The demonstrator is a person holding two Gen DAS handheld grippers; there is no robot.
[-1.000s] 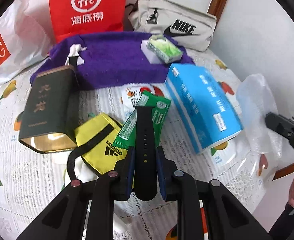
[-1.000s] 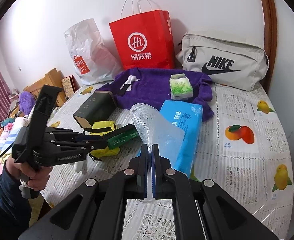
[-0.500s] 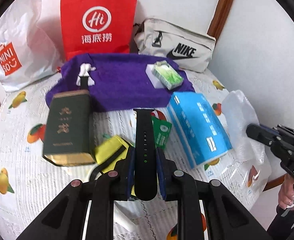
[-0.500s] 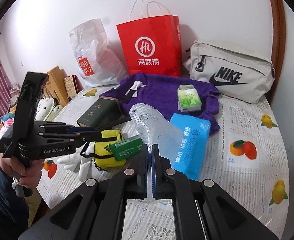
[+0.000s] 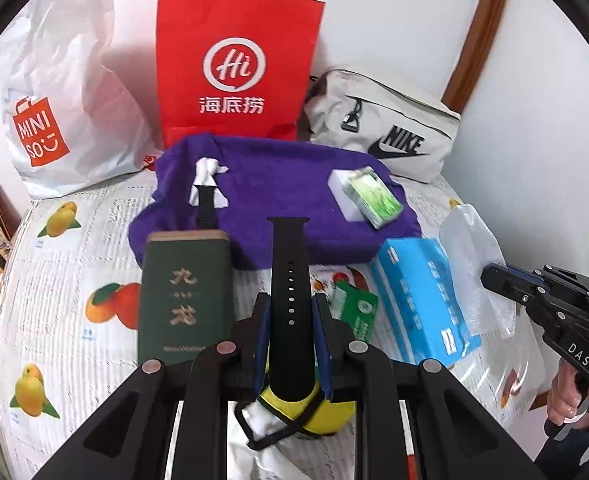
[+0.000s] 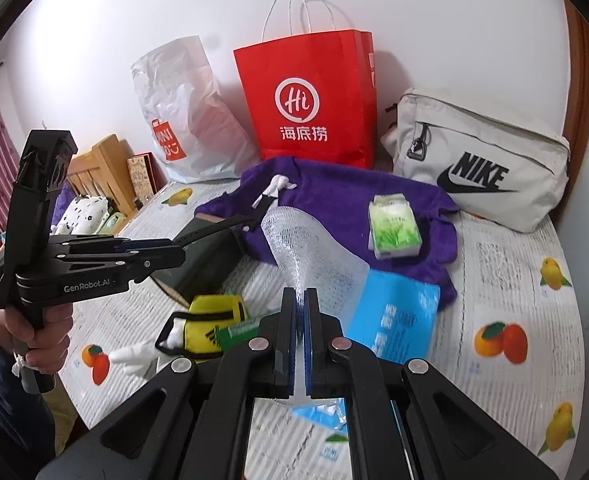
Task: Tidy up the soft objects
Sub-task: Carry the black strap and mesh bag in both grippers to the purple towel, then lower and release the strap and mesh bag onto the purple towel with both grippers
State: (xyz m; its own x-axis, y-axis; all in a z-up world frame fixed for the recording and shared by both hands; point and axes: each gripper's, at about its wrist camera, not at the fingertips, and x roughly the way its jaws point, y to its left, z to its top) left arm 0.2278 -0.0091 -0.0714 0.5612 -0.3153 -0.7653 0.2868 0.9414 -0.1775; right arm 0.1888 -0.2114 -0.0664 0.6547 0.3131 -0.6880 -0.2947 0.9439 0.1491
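The left tool (image 5: 290,334) clamps a limp black watch strap (image 5: 289,264) near its end, pointing toward 12 o'clock, while the right tool (image 6: 302,334) pinches a light, crushable bubble-wrap sheet (image 6: 314,264) by one edge.

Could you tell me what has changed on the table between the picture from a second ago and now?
Both grippers have lifted up and back with their loads: the left gripper raised the black strap clear of the green packet and yellow pouch; the right gripper carried the bubble wrap higher. Neither grip changed. The purple towel, blue tissue pack, green box and bags stayed put.
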